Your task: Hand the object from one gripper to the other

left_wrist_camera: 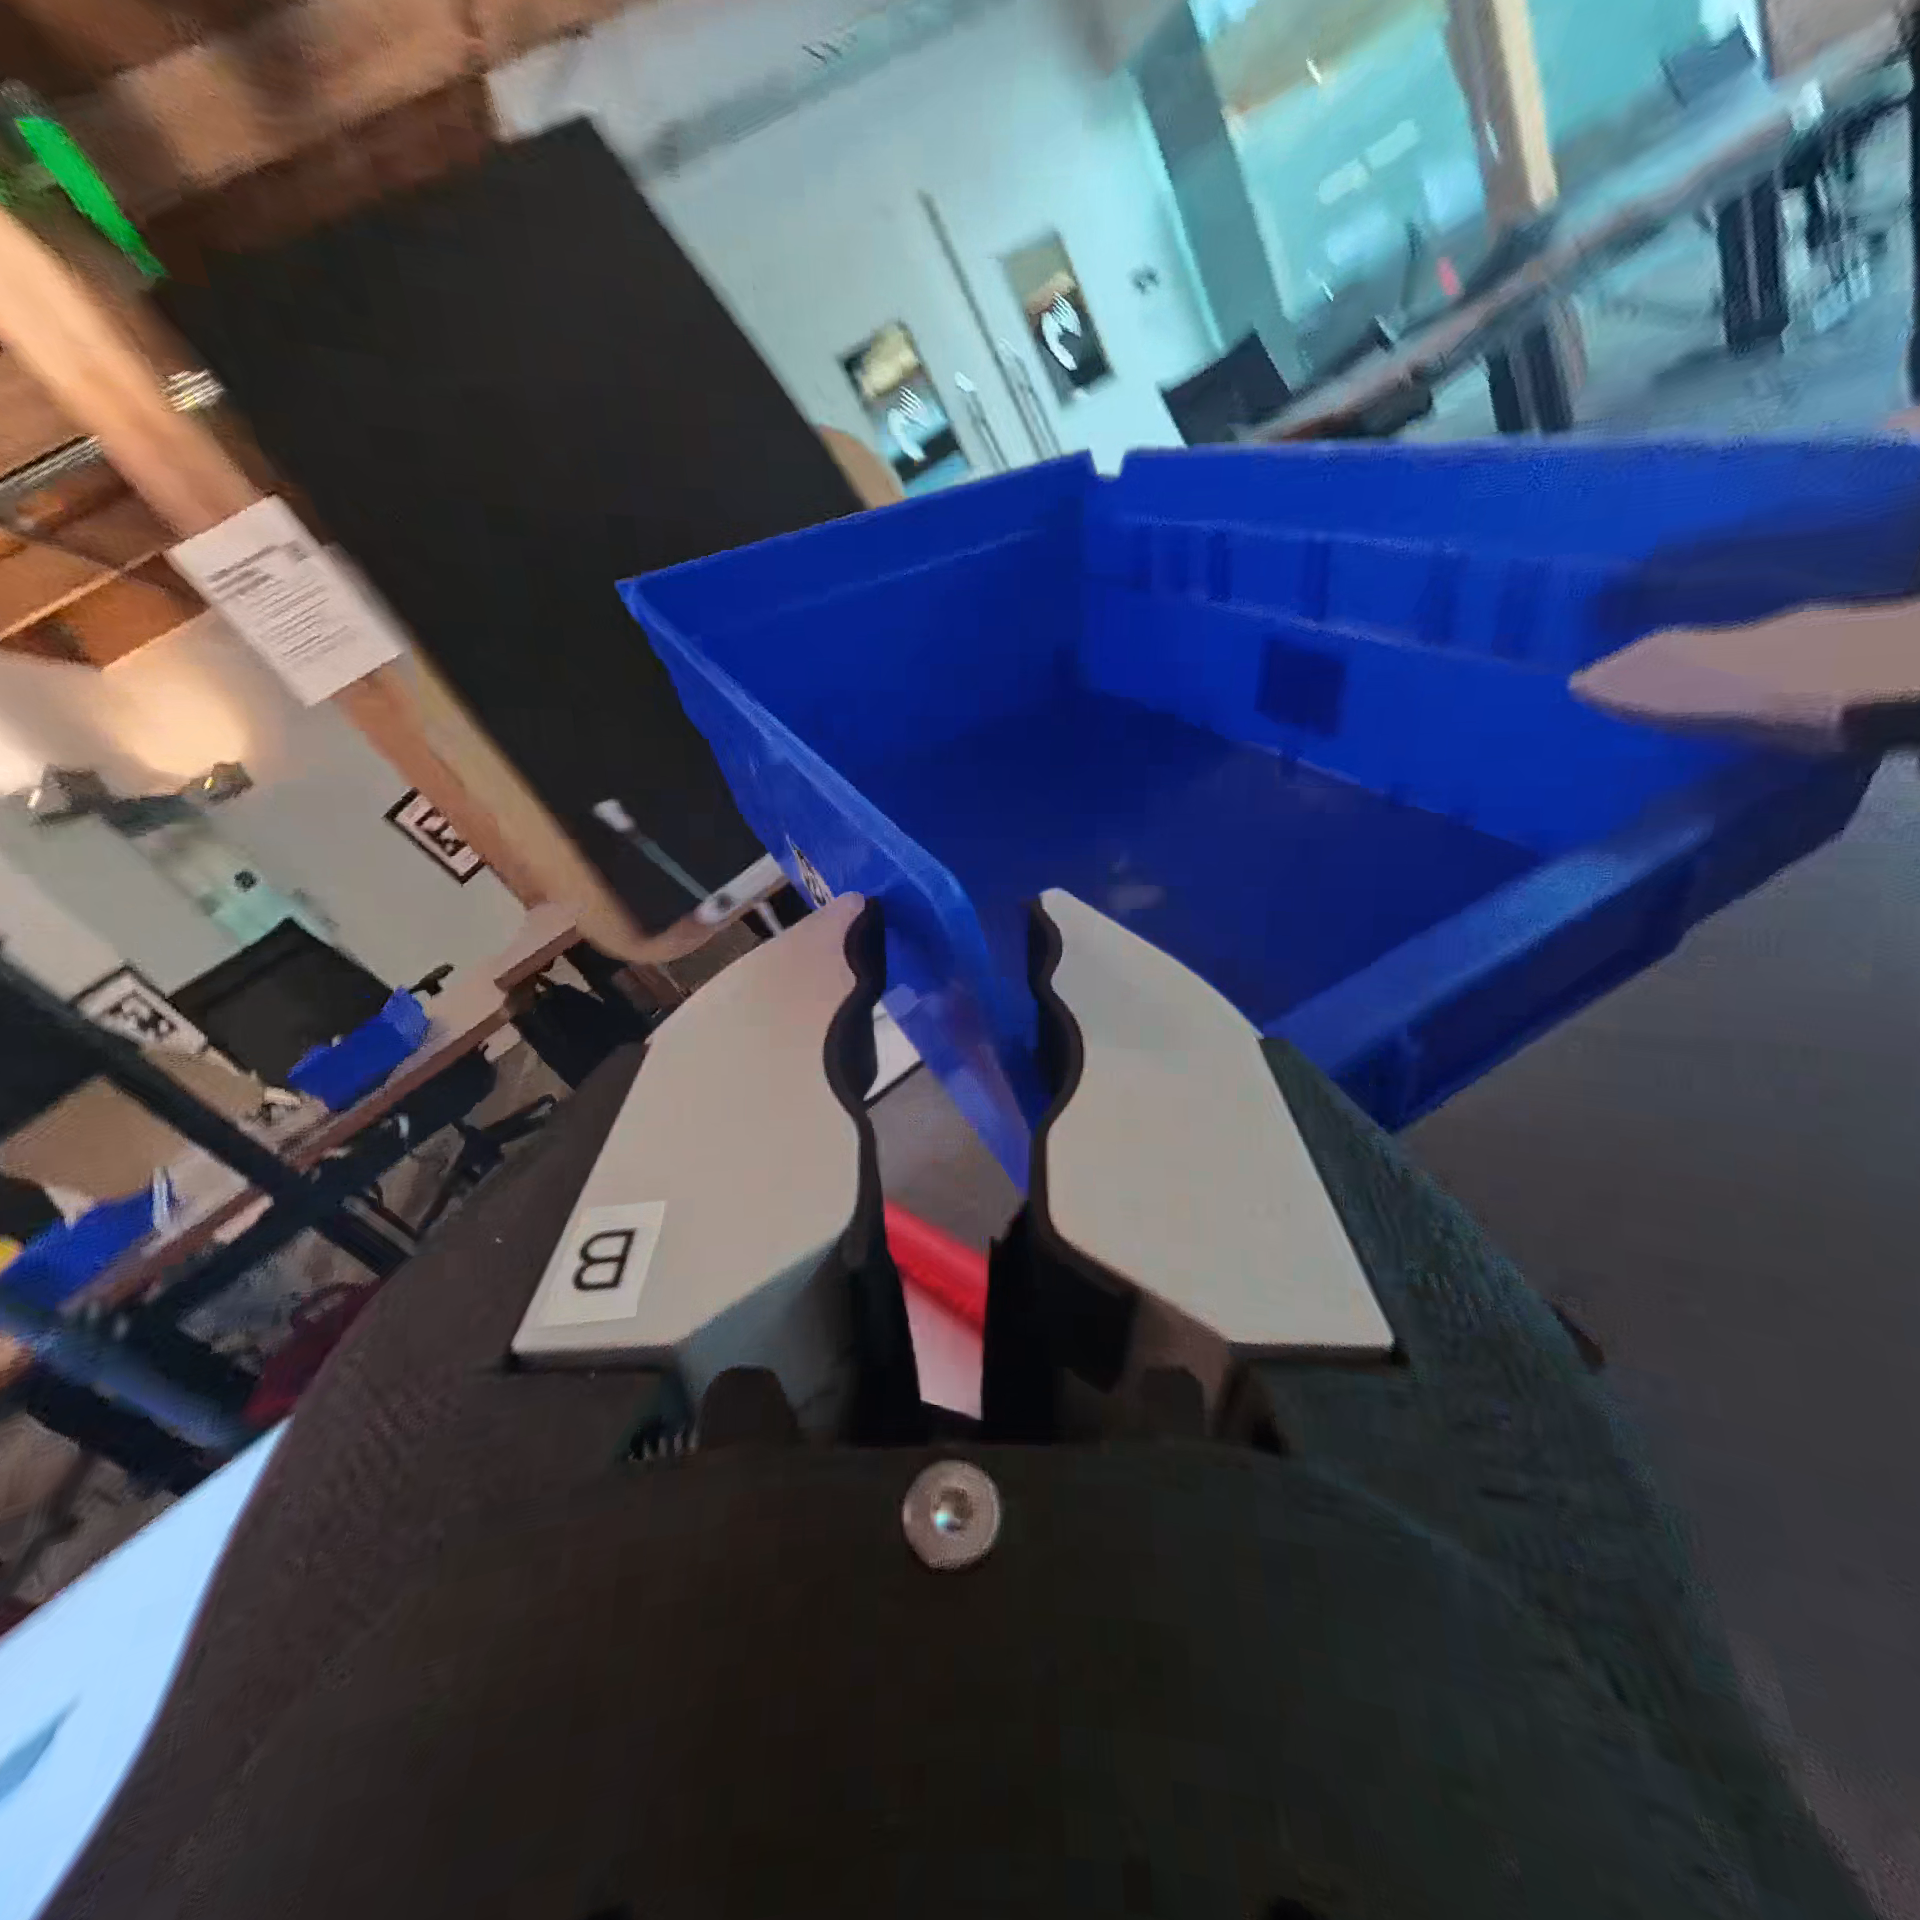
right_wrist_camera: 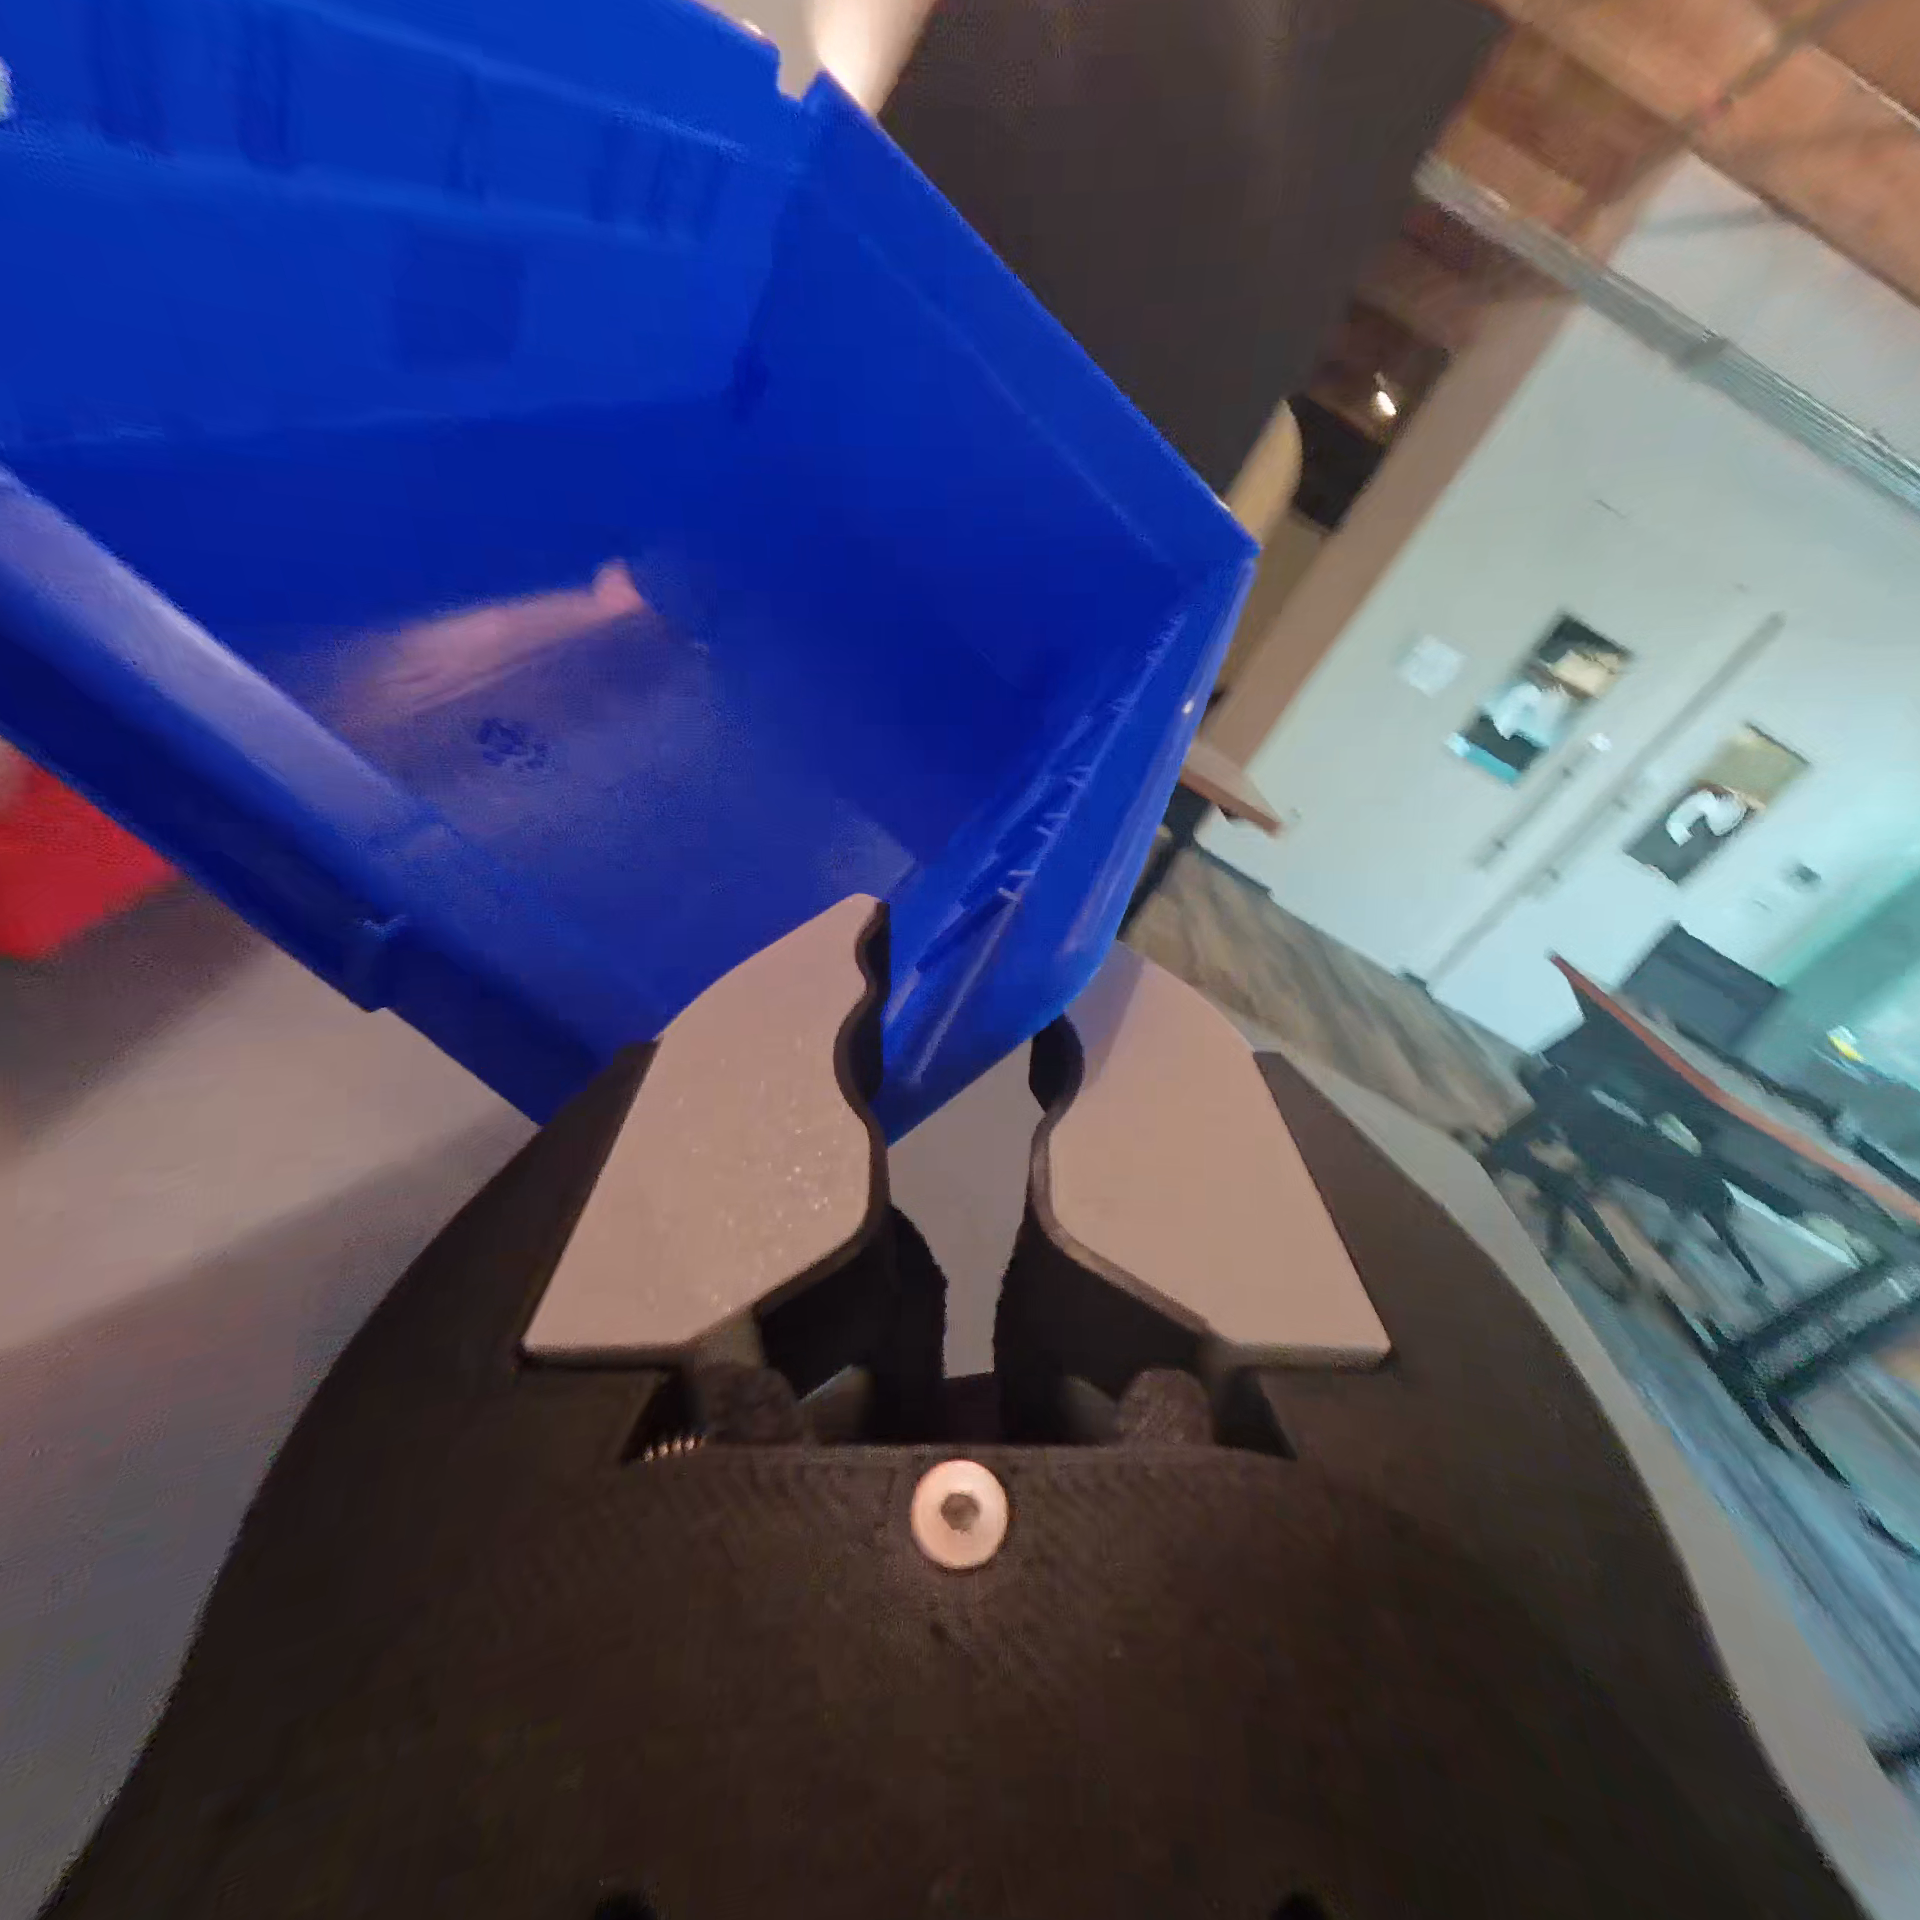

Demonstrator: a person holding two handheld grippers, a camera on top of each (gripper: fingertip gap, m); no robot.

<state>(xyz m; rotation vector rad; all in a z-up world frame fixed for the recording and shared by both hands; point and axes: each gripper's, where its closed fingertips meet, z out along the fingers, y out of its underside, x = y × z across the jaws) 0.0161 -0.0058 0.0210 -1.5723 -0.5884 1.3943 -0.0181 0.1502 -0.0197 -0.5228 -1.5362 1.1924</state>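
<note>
The open-topped rectangular blue plastic bin [left_wrist_camera: 1299, 790] is held clear of the grey tabletop [right_wrist_camera: 156, 1195], its long axis spanning between left gripper [left_wrist_camera: 951, 997] and right gripper [right_wrist_camera: 961, 1003], each set of fingers pinching an opposite side wall.

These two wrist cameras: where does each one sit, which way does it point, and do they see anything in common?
Left wrist view: sits on the left gripper, looking forward along its jaws, which clamp a side wall of the blue bin.
Right wrist view: sits on the right gripper, looking along its jaws, which straddle the opposite wall of the bin.
Shared: the same blue bin, held up between both; the right gripper's tip shows at the left view's right edge.
</note>
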